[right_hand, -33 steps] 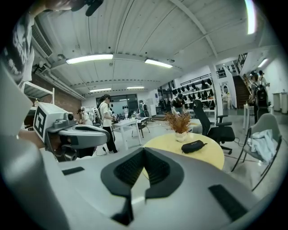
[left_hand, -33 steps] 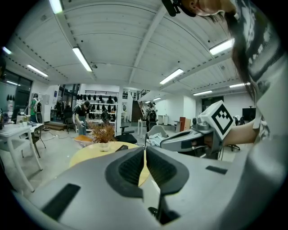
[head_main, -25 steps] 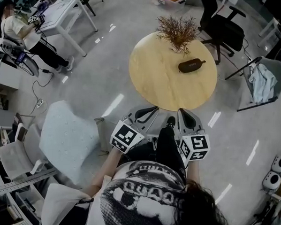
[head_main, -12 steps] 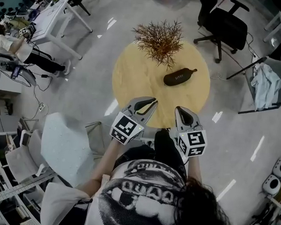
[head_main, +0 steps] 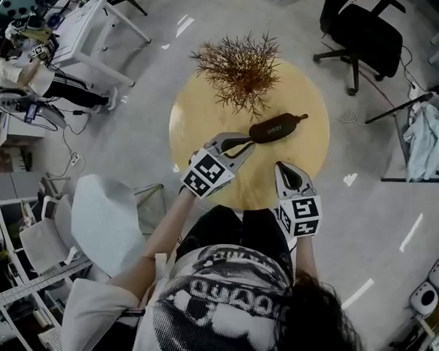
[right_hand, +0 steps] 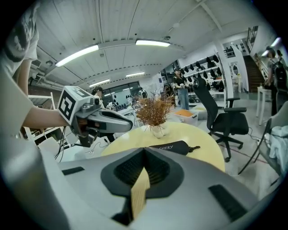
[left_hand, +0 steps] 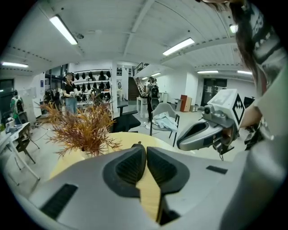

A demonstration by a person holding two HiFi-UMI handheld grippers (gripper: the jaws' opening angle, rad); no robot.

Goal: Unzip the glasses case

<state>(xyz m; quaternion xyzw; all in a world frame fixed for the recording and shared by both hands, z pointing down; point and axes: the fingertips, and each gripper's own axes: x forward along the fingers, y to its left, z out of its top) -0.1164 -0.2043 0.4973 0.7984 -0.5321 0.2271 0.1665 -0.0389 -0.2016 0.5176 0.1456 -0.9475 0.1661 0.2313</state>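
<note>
Case: black oblong zipped glasses case [head_main: 275, 128] lies flat on round pale wooden tabletop [head_main: 188, 136].
Left gripper [head_main: 239, 143]: closed, empty, just beside case, likely to steady it.
Right gripper [head_main: 287, 172]: closed, empty, apart.

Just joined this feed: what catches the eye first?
The round wooden table stands out, a dried rust-brown plant at its far side and a black glasses case right of centre. The left tongs and right tongs, both shut and empty, reach over its near edge.
</note>
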